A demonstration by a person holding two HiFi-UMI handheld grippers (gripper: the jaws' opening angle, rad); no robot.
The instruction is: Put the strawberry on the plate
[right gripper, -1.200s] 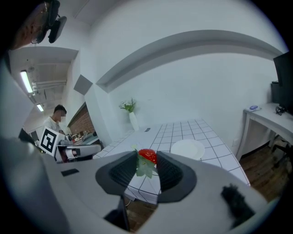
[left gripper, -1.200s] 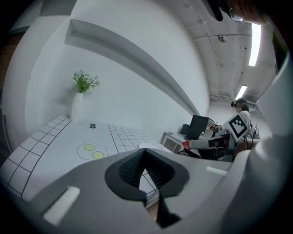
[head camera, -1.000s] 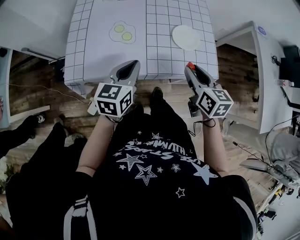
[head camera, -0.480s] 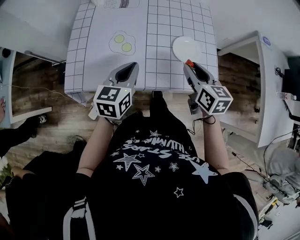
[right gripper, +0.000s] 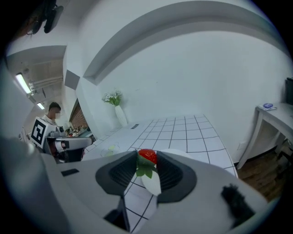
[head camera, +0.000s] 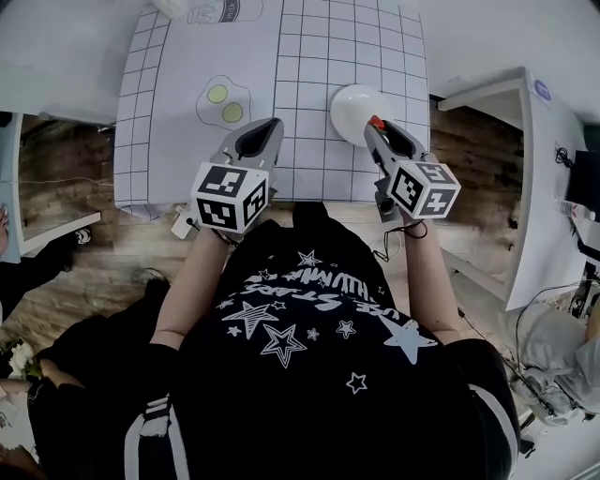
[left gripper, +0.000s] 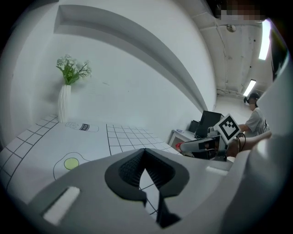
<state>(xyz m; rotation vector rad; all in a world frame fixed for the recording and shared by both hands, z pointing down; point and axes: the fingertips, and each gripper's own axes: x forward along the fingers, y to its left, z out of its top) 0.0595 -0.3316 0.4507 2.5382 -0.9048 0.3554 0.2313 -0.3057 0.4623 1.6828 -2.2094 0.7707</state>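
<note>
A red strawberry [right gripper: 147, 156] with green leaves sits pinched between the pads of my right gripper [right gripper: 147, 161], which is shut on it. In the head view the strawberry [head camera: 376, 122] hangs at the near right rim of the white plate [head camera: 356, 105]. Part of the plate [right gripper: 152, 183] shows through the gap under the fruit. My left gripper [head camera: 264, 127] hovers over the table's front part, left of the plate. Its jaws meet at the tips with nothing between them [left gripper: 145, 153].
The table wears a white cloth with a black grid [head camera: 309, 56]. A fried-egg drawing [head camera: 223, 101] lies left of the plate and a bottle drawing [head camera: 211, 11] at the far edge. A vase of flowers [left gripper: 64, 103] stands at the far left corner. A white side table [head camera: 534, 169] stands to the right.
Both grippers have moved forward over the table. The right one has carried the strawberry from the table's front edge up to the plate's near rim.
</note>
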